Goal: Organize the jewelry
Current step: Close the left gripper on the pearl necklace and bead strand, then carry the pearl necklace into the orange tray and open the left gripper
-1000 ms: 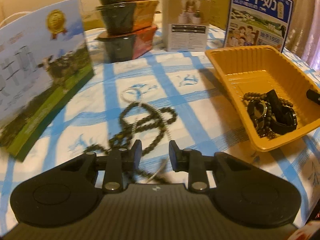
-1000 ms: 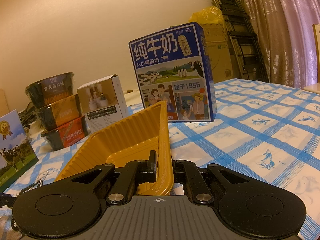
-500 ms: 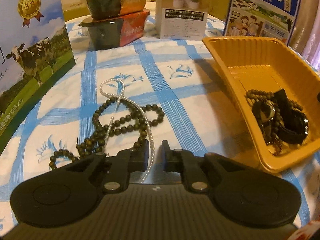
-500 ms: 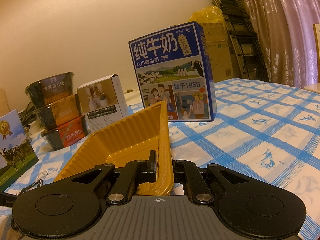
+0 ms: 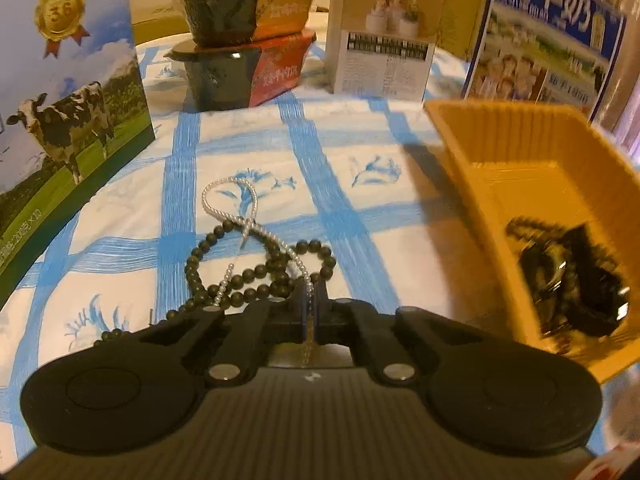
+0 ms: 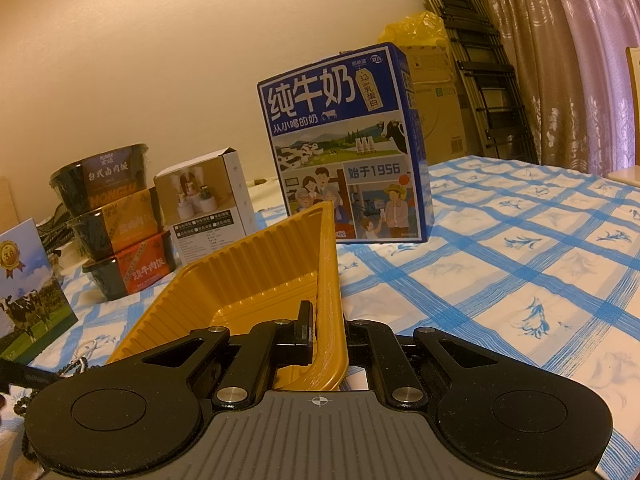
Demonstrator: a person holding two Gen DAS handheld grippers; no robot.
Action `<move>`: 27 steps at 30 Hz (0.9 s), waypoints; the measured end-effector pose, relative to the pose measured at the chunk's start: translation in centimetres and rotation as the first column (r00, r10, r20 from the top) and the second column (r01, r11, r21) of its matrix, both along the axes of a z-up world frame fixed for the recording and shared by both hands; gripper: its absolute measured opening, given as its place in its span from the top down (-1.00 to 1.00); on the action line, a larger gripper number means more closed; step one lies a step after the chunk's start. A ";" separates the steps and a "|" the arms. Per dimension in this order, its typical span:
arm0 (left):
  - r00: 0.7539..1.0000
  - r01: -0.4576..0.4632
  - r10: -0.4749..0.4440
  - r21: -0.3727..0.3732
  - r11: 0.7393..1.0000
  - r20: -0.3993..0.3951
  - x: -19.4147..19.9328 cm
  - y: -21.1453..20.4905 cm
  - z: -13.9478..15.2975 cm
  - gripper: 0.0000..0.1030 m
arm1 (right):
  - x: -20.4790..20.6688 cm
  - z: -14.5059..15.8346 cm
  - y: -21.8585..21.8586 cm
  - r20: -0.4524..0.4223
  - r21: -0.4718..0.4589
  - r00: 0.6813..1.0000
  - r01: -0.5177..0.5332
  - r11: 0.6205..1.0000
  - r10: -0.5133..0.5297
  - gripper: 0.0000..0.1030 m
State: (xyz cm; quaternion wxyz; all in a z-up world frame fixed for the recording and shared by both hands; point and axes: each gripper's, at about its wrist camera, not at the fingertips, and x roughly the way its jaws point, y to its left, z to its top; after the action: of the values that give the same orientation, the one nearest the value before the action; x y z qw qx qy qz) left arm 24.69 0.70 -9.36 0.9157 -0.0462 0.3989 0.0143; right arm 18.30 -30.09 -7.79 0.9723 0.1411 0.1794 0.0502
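Observation:
My left gripper [image 5: 309, 294] is shut on a thin white pearl necklace [image 5: 250, 205] that lies looped on the blue-checked tablecloth. A dark bead necklace [image 5: 256, 276] lies tangled under it, right in front of the fingers. The orange tray [image 5: 516, 148] stands to the right and holds dark bead bracelets and a black watch [image 5: 572, 280]. My right gripper [image 6: 326, 326] is shut on the near rim of the orange tray [image 6: 256, 276]. The pearl necklace [image 6: 82, 354] shows small at the left of the right wrist view.
A cow-print milk carton [image 5: 68, 92] stands at the left. Stacked noodle bowls [image 5: 244, 36], a small white box [image 5: 384, 32] and a blue milk box [image 6: 344, 144] line the back. A folding ladder [image 6: 480, 60] and curtain stand beyond the table.
My left gripper has moved forward onto the jewelry and shut on the pearl necklace. The right gripper has kept its hold on the tray rim.

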 end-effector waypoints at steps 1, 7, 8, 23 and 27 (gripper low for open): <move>1.000 -0.001 0.001 -0.008 1.000 0.012 -0.2 0.2 0.7 0.97 | 0.0 -0.1 0.0 0.000 -0.001 1.000 0.000 1.000 0.000 0.85; 0.991 0.020 -0.014 -0.041 0.999 0.136 -2.4 1.6 7.2 0.97 | 0.1 -0.2 -0.1 0.001 0.001 1.000 -0.001 1.000 0.001 0.85; 0.987 0.021 -0.014 -0.043 0.999 0.160 -2.7 1.9 8.4 0.97 | 0.0 -0.2 0.0 0.001 0.001 1.000 -0.001 1.000 0.001 0.85; 0.929 0.094 -0.061 -0.074 0.993 0.364 -6.0 1.3 19.4 0.97 | 0.0 0.1 0.3 0.011 -0.007 1.000 -0.016 1.000 0.016 0.85; 0.917 0.129 -0.085 -0.087 0.988 0.391 -6.1 0.2 20.6 0.97 | 0.0 0.1 0.4 0.012 -0.008 1.000 -0.018 1.000 0.018 0.85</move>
State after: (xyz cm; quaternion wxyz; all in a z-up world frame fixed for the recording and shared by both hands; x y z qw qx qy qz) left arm 18.55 0.90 11.25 0.9717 -0.0773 0.2129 -0.0673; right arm 18.28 -29.72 -7.64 0.9734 0.1356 0.1750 0.0590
